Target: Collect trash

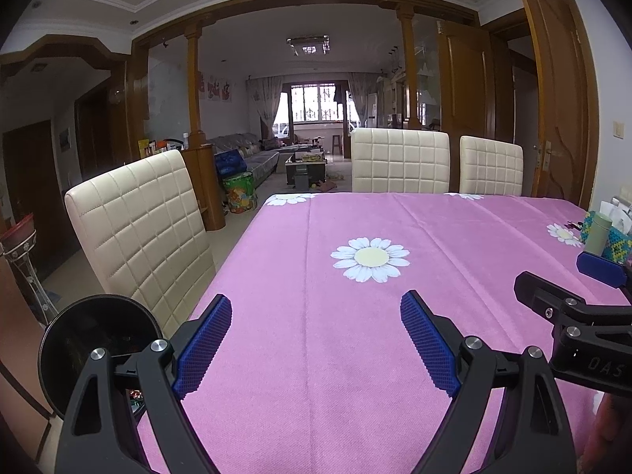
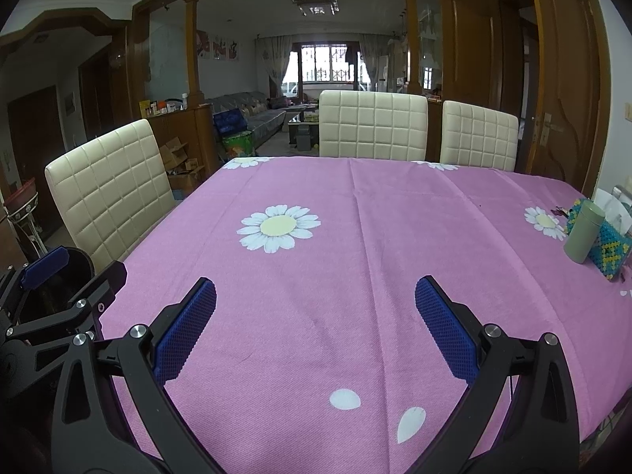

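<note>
Left wrist view: 1 table under a pink cloth [image 1: 316,355] printed with white daisies, and 3 cream padded chairs, 1 at the left side [image 1: 138,229] and 2 along the far edge [image 1: 399,160] [image 1: 491,166]. No loose trash shows on the cloth in either view. 1 black round bin [image 1: 98,339] sits low off the table's left edge, just beside the left gripper [image 1: 316,339]. That gripper is level above the near part of the cloth, its 2 blue-padded fingers [image 1: 205,347] spread wide with nothing between them.

The right wrist view shows the right gripper [image 2: 316,328] held the same way, level over the cloth, fingers [image 2: 446,328] wide apart and empty. The 2 grippers are side by side, each showing at the edge of the other's view. At the table's right edge stand 1 pale green can [image 2: 584,233] and 1 beaded box [image 2: 610,251], touching each other, well apart from both grippers.
</note>
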Tool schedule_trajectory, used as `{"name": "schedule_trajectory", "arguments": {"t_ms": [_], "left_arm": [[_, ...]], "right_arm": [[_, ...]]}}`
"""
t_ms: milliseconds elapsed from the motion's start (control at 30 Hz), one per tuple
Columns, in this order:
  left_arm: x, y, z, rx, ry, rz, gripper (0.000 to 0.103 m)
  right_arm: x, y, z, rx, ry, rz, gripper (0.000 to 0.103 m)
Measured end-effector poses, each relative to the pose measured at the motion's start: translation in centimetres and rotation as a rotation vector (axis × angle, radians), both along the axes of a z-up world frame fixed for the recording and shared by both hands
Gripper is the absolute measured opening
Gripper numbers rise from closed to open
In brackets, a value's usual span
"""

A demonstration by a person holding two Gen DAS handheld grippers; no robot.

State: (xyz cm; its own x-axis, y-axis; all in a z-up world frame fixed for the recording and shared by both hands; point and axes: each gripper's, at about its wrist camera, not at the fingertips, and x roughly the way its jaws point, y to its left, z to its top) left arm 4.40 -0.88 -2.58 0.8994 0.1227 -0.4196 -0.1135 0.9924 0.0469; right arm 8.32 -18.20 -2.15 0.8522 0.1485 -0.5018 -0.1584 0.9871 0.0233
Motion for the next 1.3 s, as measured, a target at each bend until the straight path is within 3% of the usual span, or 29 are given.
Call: {"name": "schedule_trajectory", "arguments": {"t_ms": [1300], "left_arm": [[0.13,-0.13,0.14,-0.001,0.006,-0.001,0.085]], "right_arm": [[0.05,0.23,-0.20,-0.001,0.017,0.009,0.099]]}}
